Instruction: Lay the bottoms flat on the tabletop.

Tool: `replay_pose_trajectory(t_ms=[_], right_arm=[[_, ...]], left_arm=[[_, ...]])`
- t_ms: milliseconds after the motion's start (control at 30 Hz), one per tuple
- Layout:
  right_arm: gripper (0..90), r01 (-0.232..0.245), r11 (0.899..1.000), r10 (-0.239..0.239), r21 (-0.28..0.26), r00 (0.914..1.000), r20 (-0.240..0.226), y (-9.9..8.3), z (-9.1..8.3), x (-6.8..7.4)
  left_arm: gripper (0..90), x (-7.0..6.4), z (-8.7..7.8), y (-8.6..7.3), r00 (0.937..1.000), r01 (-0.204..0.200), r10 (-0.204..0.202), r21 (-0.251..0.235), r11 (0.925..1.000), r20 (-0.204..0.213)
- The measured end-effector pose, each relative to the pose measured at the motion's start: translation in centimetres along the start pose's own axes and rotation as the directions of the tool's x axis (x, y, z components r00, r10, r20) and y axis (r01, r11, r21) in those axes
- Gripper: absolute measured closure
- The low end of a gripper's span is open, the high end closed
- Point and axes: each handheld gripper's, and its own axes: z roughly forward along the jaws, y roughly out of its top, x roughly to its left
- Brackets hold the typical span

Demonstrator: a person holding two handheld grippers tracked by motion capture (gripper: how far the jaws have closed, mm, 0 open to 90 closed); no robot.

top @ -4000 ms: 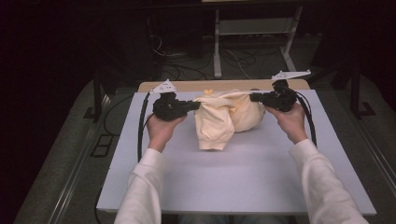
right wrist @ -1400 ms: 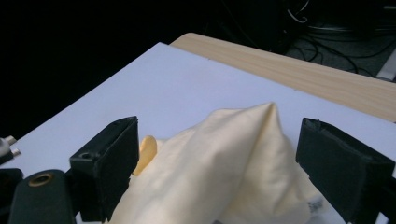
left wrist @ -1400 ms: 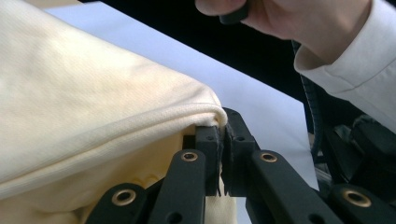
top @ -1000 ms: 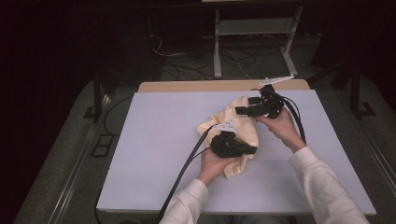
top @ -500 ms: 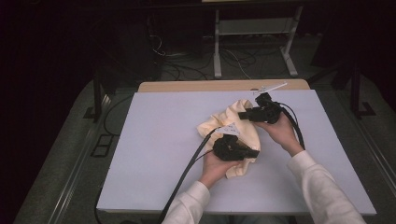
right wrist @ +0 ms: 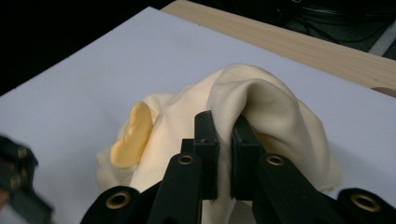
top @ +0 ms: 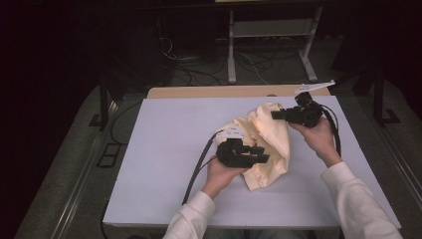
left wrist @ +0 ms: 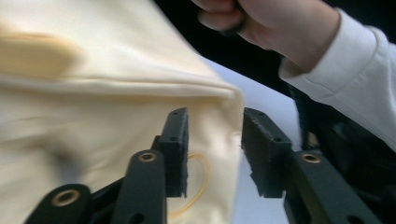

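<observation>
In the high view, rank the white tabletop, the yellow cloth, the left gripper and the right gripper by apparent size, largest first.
1. white tabletop
2. yellow cloth
3. left gripper and right gripper: look alike, not ranked.

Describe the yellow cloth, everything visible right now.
The cloth is pale cream-yellow soft fabric, crumpled and bunched into folds on the white table, right of centre. One darker yellow patch shows on it in the right gripper view. The right gripper is shut on a raised fold, lifting it into a peak. The left gripper is open, its fingers astride the cloth's edge, not clamped. The rest lies slack on the table.
</observation>
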Motion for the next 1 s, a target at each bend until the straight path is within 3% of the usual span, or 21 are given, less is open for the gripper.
replay_pose_trajectory(t_ms=[167,233,367,733,1000], right_arm=[[82.8,-0.031,0.999,0.031,-0.015,0.9995,0.001,-0.7,-1.4,-1.3],[82.8,-0.037,0.999,0.038,-0.018,0.9993,0.002,-1.1,-1.8,-1.7],[82.7,-0.042,0.999,0.042,-0.02,0.9991,0.004,-1.5,-2.0,-2.0],[82.5,-0.039,0.999,0.039,-0.02,0.9992,0.0,-1.8,-2.3,-1.9],[82.5,-0.038,0.999,0.038,-0.02,0.9993,-0.007,-2.2,-2.3,-1.8]], left_arm=[[50.3,1.7,-2.8,0.2,0.9928,0.028,-0.036,-0.068,0.9973,-0.115],[46.2,2.6,-3.7,0.1,0.9849,0.047,-0.061,-0.087,0.9951,-0.162],[42.6,3.9,-4.7,-0.2,0.9725,0.074,-0.092,-0.091,0.9931,-0.214],[38.1,7.1,-3.9,-1.4,0.9453,0.141,-0.149,-0.047,0.9889,-0.29],[38.4,9.7,-3.1,-2.2,0.9176,0.224,-0.221,-0.03,0.9742,-0.33]])
